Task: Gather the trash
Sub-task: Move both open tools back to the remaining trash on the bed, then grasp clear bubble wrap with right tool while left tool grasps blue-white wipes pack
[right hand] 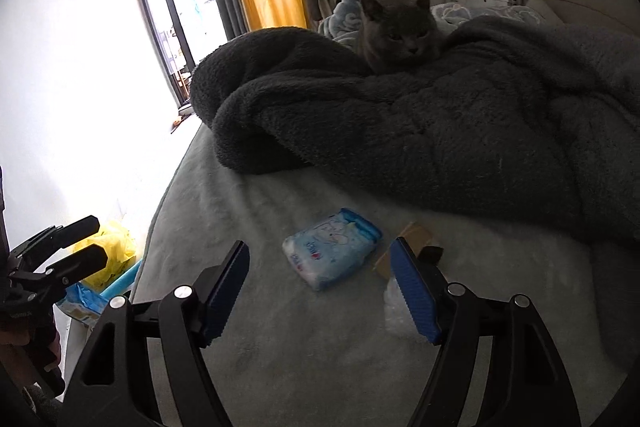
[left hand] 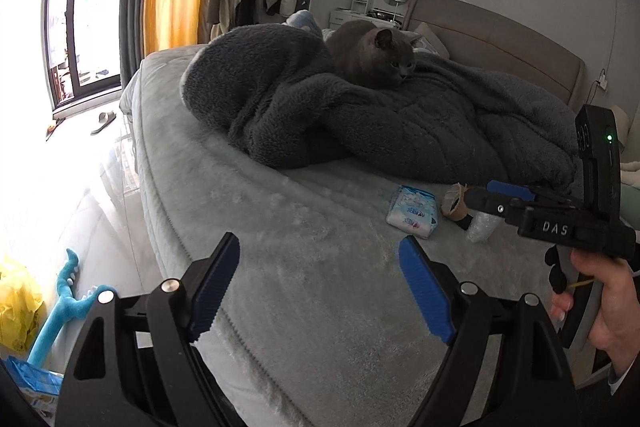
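A blue and white tissue pack [left hand: 412, 213] lies on the grey bed [left hand: 304, 267]; it also shows in the right wrist view [right hand: 332, 253]. Beside it lie a brown cardboard roll [left hand: 454, 205], also in the right wrist view [right hand: 416, 239], and a clear crumpled plastic piece [left hand: 482, 227], seen again in the right wrist view [right hand: 394, 307]. My left gripper [left hand: 320, 283] is open and empty over the bed's near edge. My right gripper [right hand: 320, 287] is open and empty, just short of the tissue pack; in the left wrist view it [left hand: 484, 193] hovers over the roll.
A grey cat [left hand: 372, 53] lies on a dark fleece blanket [left hand: 360, 131] farther up the bed. A yellow bag [right hand: 106, 251] and a blue toy [left hand: 68, 299] are on the floor at the left. A window, curtains and a clothes rack stand behind.
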Demonstrator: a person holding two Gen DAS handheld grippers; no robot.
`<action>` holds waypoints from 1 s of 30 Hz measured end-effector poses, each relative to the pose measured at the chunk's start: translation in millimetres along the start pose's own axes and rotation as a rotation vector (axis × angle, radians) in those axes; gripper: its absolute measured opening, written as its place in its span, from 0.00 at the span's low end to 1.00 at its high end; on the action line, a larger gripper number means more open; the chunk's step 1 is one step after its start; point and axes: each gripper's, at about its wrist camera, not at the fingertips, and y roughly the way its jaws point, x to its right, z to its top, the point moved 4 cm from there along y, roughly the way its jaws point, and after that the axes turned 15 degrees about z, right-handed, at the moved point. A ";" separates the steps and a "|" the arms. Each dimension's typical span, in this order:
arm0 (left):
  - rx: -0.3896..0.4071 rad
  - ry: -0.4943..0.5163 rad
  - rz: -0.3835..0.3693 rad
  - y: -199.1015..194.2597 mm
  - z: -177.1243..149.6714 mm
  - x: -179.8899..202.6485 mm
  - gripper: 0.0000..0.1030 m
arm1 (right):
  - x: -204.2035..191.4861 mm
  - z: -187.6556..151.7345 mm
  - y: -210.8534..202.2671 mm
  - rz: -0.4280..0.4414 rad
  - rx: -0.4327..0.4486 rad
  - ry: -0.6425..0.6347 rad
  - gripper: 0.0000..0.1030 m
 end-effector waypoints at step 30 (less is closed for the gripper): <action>-0.033 0.148 -0.232 63.8 7.3 80.3 0.86 | 50.5 -28.0 3.7 -0.004 -0.113 0.056 0.37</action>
